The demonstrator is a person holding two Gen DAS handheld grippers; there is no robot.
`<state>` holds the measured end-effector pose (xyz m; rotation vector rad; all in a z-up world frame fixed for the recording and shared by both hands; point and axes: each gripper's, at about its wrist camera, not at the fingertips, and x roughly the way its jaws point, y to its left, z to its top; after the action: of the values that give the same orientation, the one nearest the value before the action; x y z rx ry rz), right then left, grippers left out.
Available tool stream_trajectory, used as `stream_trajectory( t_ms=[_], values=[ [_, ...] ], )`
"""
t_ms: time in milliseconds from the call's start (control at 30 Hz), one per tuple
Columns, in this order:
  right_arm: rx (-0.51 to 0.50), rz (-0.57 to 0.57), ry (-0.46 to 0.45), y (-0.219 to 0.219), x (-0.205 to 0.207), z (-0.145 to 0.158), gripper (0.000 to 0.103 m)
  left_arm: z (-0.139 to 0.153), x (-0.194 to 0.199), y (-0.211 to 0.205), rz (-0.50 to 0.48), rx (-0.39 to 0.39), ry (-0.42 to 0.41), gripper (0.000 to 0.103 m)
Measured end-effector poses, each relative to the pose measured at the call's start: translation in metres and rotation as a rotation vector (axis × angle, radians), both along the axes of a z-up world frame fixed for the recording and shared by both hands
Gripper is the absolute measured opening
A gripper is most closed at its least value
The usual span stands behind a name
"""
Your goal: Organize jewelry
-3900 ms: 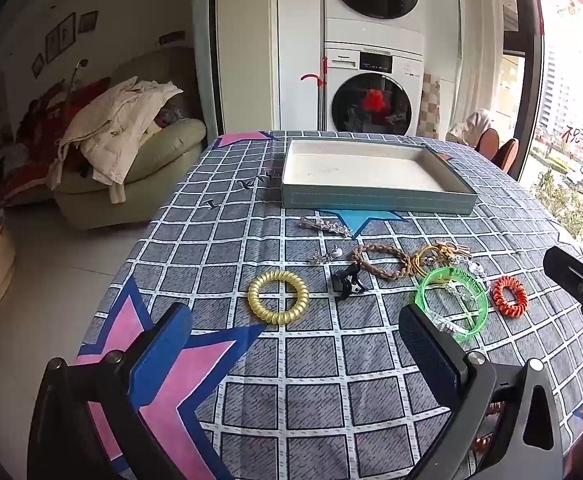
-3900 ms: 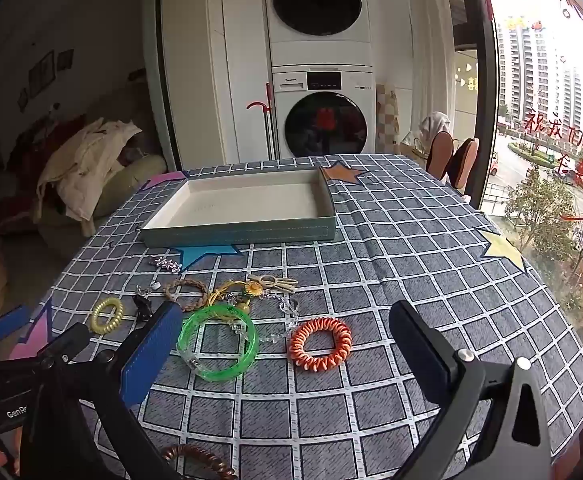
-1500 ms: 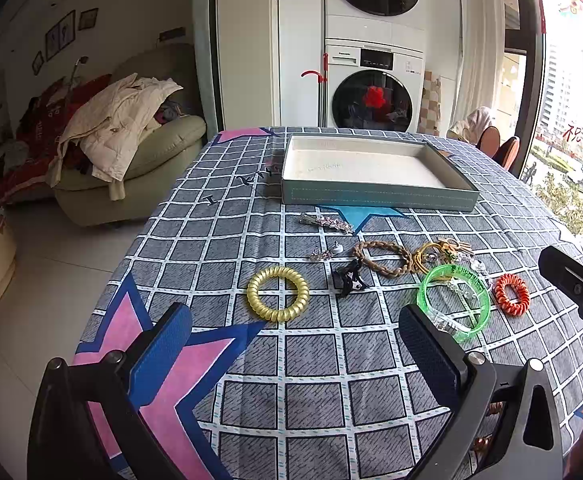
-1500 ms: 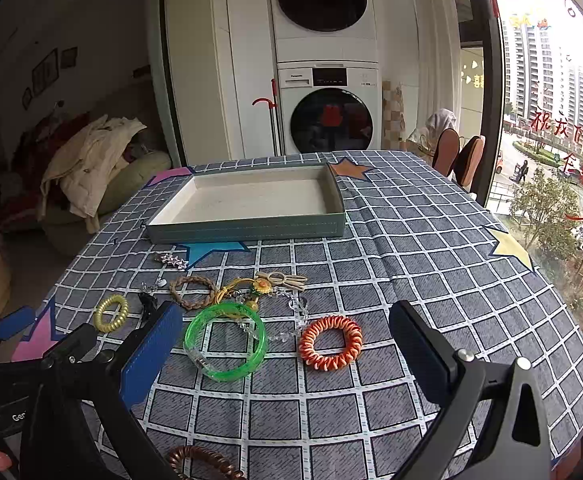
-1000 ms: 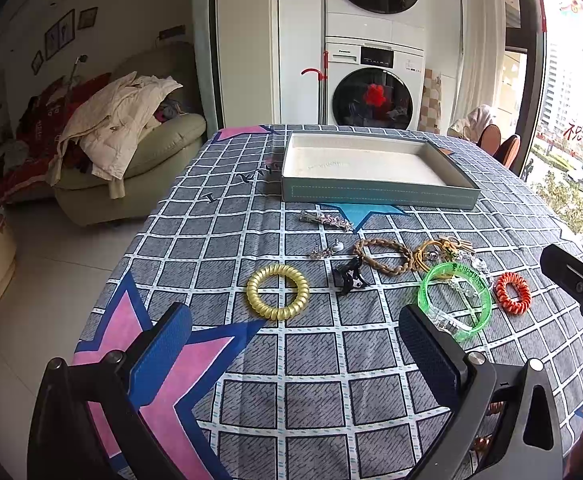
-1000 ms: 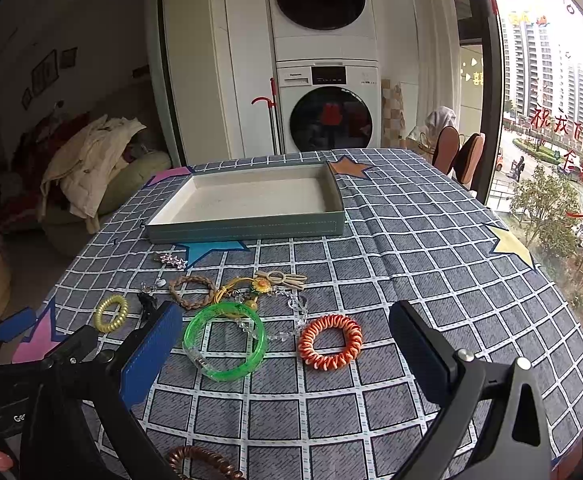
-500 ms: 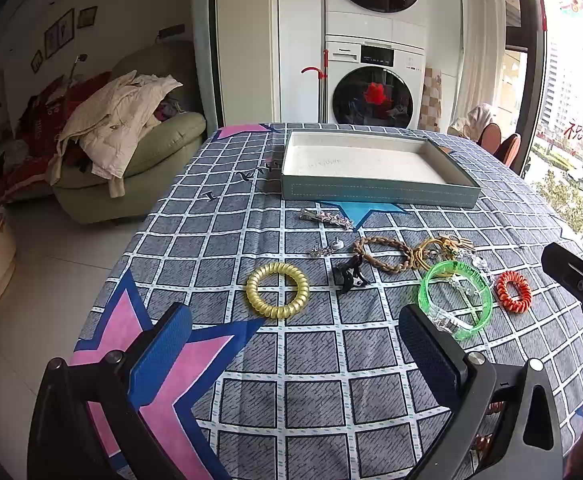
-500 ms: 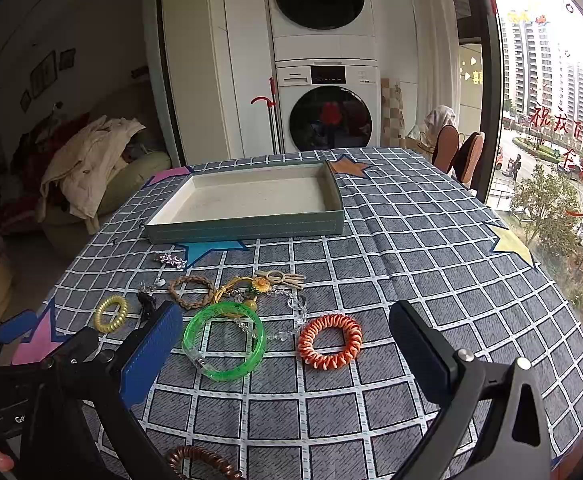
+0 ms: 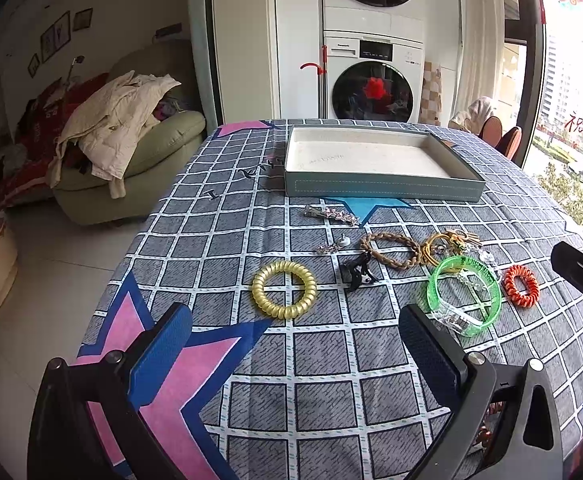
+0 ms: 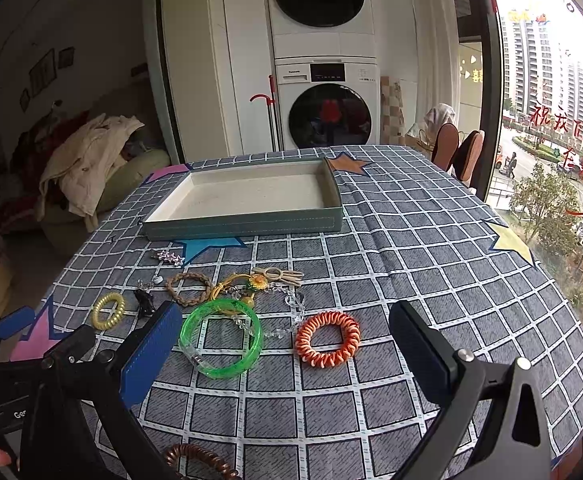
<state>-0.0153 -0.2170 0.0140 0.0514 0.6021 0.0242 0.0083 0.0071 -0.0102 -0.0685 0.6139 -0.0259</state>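
Jewelry lies loose on the checked tablecloth in front of an empty grey-green tray. I see a yellow coil band, a green bangle, an orange coil band, a braided brown ring, a black clip, a sparkly hair clip and a brown coil band. My left gripper is open and empty just short of the yellow band. My right gripper is open and empty just short of the green bangle and orange band.
The table's left edge drops to a tiled floor with a sofa piled with clothes. A stacked washer and dryer stands behind the table. Chairs and a large window are at the right.
Both views have shifted only slightly; the grippers stay open and hover short of the jewelry. Nothing on the table has moved.
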Motion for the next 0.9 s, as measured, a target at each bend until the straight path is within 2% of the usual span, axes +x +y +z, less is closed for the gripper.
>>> stream_trajectory(
  t_ms=[133,267,367,533,633,733,800,833,867,900],
  values=[
    [-0.015,-0.035,0.042,-0.012,0.006,-0.005,0.103,-0.002,0.018,0.026,0.008,-0.033,0.042,0.103],
    [-0.023,-0.092,0.116,-0.033,0.018,-0.015,0.103,-0.008,0.045,0.048,0.014,-0.005,0.115,0.103],
    [-0.018,-0.116,0.173,-0.046,0.029,-0.023,0.103,-0.014,0.064,0.053,0.009,0.045,0.146,0.103],
    [-0.027,-0.137,0.273,-0.059,0.05,-0.04,0.103,-0.037,0.085,0.047,-0.067,-0.036,0.28,0.103],
    [-0.043,-0.134,0.317,-0.06,0.057,-0.048,0.102,-0.045,0.09,0.039,-0.096,-0.028,0.322,0.103],
    [-0.059,-0.12,0.353,-0.056,0.061,-0.054,0.091,-0.049,0.094,0.033,-0.11,-0.035,0.347,0.103],
    [-0.062,-0.107,0.377,-0.052,0.062,-0.058,0.077,-0.049,0.095,0.031,-0.113,-0.026,0.35,0.103],
    [-0.062,-0.102,0.386,-0.05,0.063,-0.06,0.074,-0.048,0.095,0.03,-0.118,-0.022,0.348,0.101],
    [-0.074,-0.103,0.38,-0.048,0.063,-0.06,0.073,-0.047,0.094,0.028,-0.131,-0.03,0.346,0.094],
    [-0.077,-0.096,0.38,-0.046,0.063,-0.06,0.07,-0.046,0.092,0.026,-0.143,-0.032,0.346,0.09]
  ],
)
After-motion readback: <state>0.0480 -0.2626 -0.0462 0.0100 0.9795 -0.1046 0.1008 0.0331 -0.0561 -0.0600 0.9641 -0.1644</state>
